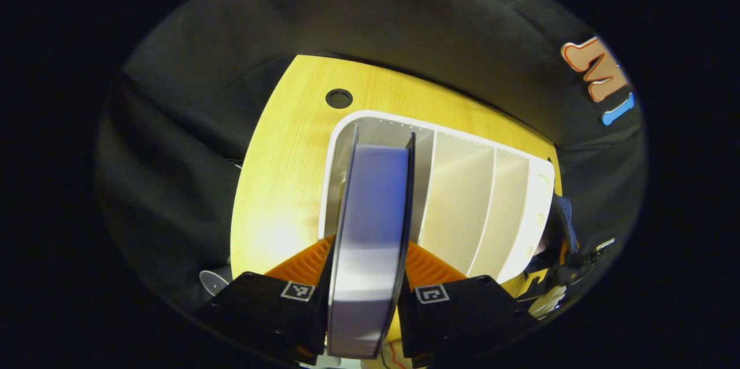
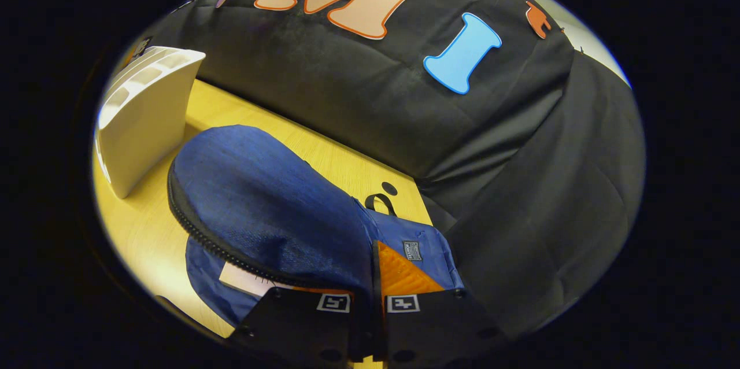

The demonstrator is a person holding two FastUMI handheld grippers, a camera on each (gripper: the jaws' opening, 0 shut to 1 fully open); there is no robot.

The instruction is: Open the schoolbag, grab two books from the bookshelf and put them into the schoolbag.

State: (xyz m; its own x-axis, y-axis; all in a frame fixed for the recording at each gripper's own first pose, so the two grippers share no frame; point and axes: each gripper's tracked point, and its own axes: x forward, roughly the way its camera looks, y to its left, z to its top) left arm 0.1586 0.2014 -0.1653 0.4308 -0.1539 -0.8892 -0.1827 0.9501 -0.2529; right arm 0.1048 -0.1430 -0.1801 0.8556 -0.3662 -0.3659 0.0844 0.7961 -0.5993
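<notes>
In the left gripper view a book [image 1: 370, 242] with a pale page edge between dark covers stands on edge, and my left gripper [image 1: 368, 285] is shut on it, one finger on each cover. The book's far end reaches into the leftmost slot of the white bookshelf [image 1: 491, 207]. In the right gripper view the blue schoolbag [image 2: 272, 207] lies on the yellow table [image 2: 144, 236], its zip open. My right gripper [image 2: 370, 305] is shut on the bag's top flap and holds it up. A pinkish book [image 2: 245, 281] lies inside the bag's mouth. The white bookshelf [image 2: 144, 120] stands to the bag's left.
The table [image 1: 277, 184] has a round cable hole [image 1: 339, 98] behind the bookshelf. Black cloth walls close in the table on all sides. A dark blue object and cables [image 1: 563, 242] sit past the shelf's right end. Another hole [image 2: 389, 188] lies near the bag's handle loop.
</notes>
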